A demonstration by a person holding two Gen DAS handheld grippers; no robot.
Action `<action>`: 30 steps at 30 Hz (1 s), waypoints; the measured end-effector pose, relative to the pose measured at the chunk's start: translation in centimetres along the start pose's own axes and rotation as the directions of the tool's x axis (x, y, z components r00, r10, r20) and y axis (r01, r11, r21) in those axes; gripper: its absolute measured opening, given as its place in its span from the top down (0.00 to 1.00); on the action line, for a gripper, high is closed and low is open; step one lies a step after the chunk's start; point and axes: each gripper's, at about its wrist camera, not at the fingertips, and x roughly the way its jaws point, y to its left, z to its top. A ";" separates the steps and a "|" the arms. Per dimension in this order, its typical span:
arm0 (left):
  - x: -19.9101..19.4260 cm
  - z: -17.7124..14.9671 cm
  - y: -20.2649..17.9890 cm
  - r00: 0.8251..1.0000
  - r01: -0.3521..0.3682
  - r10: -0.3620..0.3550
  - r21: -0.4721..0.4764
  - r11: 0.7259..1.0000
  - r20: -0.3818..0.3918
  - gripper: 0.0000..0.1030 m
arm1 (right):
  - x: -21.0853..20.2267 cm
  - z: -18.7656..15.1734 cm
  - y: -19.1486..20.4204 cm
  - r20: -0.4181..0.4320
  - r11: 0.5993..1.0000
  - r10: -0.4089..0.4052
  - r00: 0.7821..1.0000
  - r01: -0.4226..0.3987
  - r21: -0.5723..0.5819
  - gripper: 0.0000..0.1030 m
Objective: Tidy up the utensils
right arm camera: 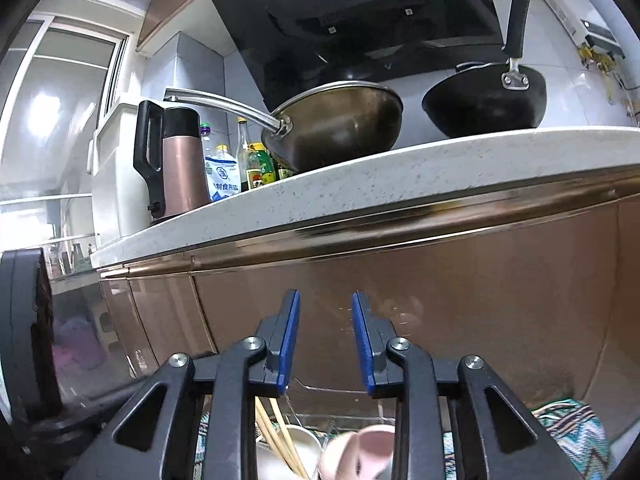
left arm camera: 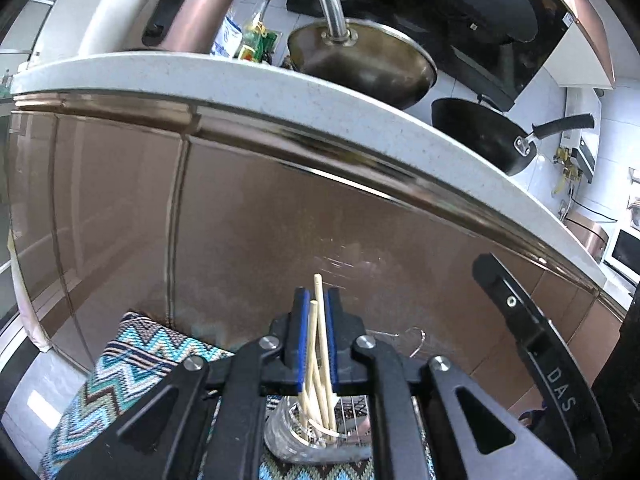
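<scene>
Two wooden chopsticks (left arm camera: 319, 344) are gripped between the blue pads (left arm camera: 331, 340) of the left tool (left arm camera: 316, 340), their tips projecting past the pads and their lower ends reaching into a clear glass jar (left arm camera: 296, 436). The jar is seen lying below the tool on a zigzag-patterned cloth (left arm camera: 132, 364), beside a wire rack (left arm camera: 352, 412). The letters "DAS" are read on the black curved part (left arm camera: 560, 392) at the right edge of the left wrist view.

The right tool (right arm camera: 326, 336) is shown released, with nothing between its blue pads (right arm camera: 291, 340). Below it, partly hidden by the tool body, further chopsticks (right arm camera: 276, 436), a white bowl (right arm camera: 300, 444) and a pink cup (right arm camera: 360, 452) are seen, with the patterned cloth (right arm camera: 576, 428) at the right.

Behind both tools, a glossy brown cabinet front (right arm camera: 440, 300) is topped by a speckled white bench (right arm camera: 400, 176). On the bench are carried a steel-handled wok (right arm camera: 336, 120), a black pan (right arm camera: 484, 100), a copper-coloured kettle with black handle (right arm camera: 176, 164), a white bag with blue Chinese print (right arm camera: 222, 176), of which only part can be made out, and several bottles (right arm camera: 256, 160) whose labels are too small to be read. A black range hood (right arm camera: 360, 20) is mounted above the wok.
</scene>
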 end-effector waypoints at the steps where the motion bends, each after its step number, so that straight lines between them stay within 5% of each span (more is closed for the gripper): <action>1: -0.6 0.1 0.0 1.000 -0.002 0.002 0.001 1.000 0.002 0.92 | -0.6 0.2 0.0 -0.005 1.000 -0.006 1.000 0.006 -0.005 0.72; 3: -2.2 0.3 0.1 1.000 -0.011 0.011 0.009 1.000 0.003 0.91 | -1.6 0.5 -0.1 -0.014 1.000 -0.015 1.000 0.015 -0.013 0.70; 7: -6.0 0.2 0.4 0.999 -0.049 0.049 0.011 0.999 -0.003 0.62 | -4.5 0.9 -0.3 -0.054 0.999 -0.049 0.997 0.048 -0.023 0.56; 16: -14.2 -1.7 -0.5 0.981 -0.174 0.178 0.057 0.983 -0.073 0.56 | -12.7 0.3 0.3 -0.182 0.991 -0.134 0.974 0.128 -0.044 0.38; 26: -23.1 -2.4 -3.6 0.957 -0.291 0.289 0.152 0.944 0.040 0.38 | -21.1 0.7 2.3 -0.192 0.981 -0.178 0.965 0.159 -0.112 0.00; 30: -25.5 -2.3 -4.3 0.949 -0.313 0.304 0.165 0.935 0.078 0.35 | -23.5 0.9 2.3 -0.189 0.978 -0.191 0.963 0.172 -0.117 0.00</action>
